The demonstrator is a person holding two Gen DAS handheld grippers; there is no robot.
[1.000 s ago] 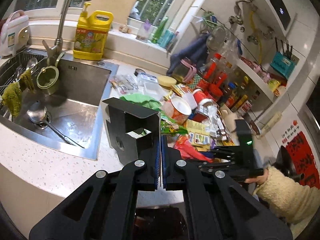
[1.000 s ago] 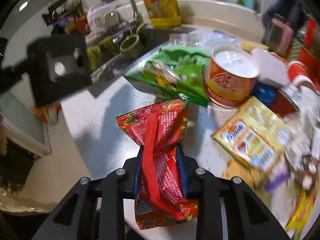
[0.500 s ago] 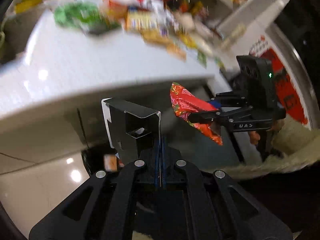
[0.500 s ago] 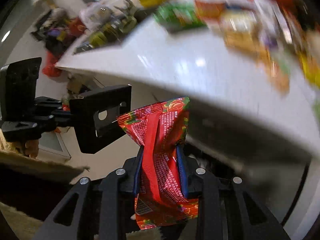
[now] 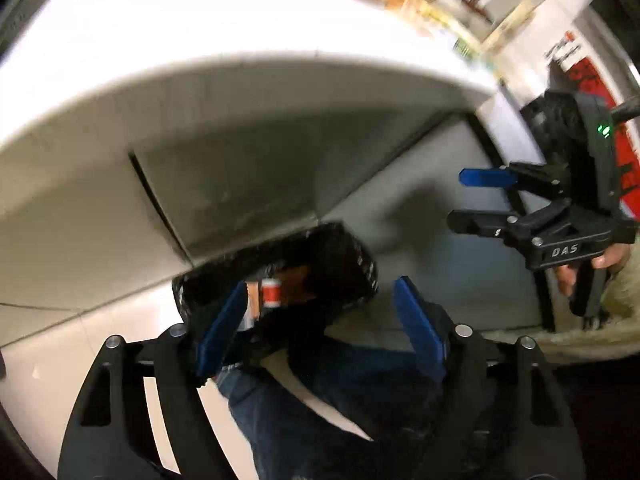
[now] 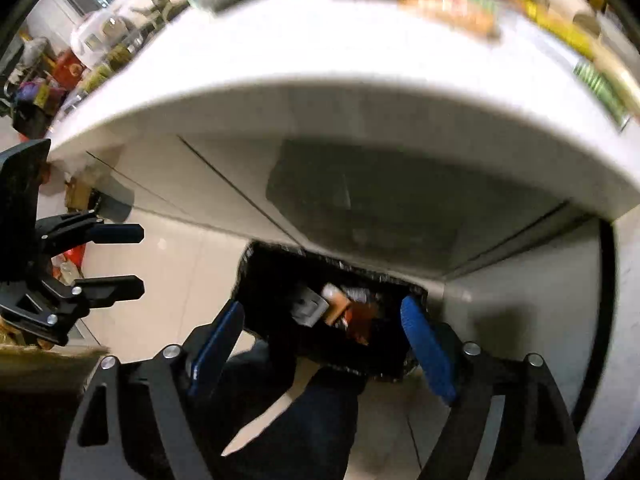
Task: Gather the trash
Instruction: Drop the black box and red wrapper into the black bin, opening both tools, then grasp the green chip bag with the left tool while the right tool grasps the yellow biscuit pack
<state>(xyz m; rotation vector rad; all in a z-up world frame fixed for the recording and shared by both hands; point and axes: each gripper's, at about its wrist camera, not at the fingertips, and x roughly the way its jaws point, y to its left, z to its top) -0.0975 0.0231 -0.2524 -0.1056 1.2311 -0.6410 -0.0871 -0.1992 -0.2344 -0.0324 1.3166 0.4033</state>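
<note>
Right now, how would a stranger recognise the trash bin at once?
Look under the front edge of the white counter, down on the pale floor. The trash bin stands there, black and open-topped, with wrappers and a small box inside; nothing else below is dark and hollow.

Glossy white surface (image 6: 320, 52) above right claw (image 6: 320, 344); matt black plastic bin liner (image 6: 280, 280) between its blue rubbery pads (image 6: 424, 340); floor tiles (image 6: 180, 248) glossy.

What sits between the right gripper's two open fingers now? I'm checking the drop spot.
In the right wrist view, the black trash bin lies between the right gripper fingers, with discarded packaging inside.
</note>
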